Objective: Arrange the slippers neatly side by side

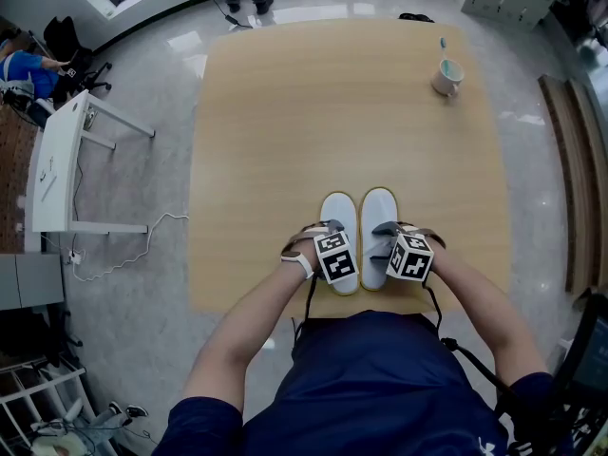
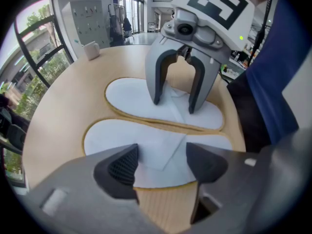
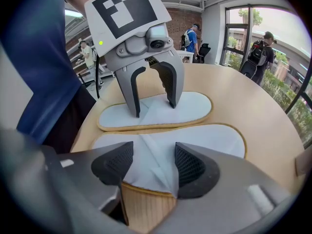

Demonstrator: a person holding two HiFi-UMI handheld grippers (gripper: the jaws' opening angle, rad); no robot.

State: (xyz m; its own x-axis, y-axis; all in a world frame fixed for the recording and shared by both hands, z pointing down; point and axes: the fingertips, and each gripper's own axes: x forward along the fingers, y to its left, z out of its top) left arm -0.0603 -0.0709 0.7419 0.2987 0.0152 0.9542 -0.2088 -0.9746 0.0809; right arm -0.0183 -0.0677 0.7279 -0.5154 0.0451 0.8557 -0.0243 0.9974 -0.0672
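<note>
Fingers (image 2: 117, 168) apart on left gripper (image 2: 158, 164), over left slipper (image 2: 124, 138); same on right gripper (image 3: 148, 164), over right slipper (image 3: 212, 140). Nothing gripped. Pair parallel, well apart from mug (image 1: 447, 74). Risk: jaw snagging strap (image 2: 163, 149) on lift-off drags slipper askew.

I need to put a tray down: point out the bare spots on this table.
Free: the table middle and left, from the slippers out to the mug. Crowded: the near edge, slippers under the open left tool and right tool.

Open tabletop (image 1: 313, 112) is lying ahead of you and to both sides. A mug (image 1: 447, 74) is standing at the far right corner, well apart from the slippers (image 1: 378, 207).
</note>
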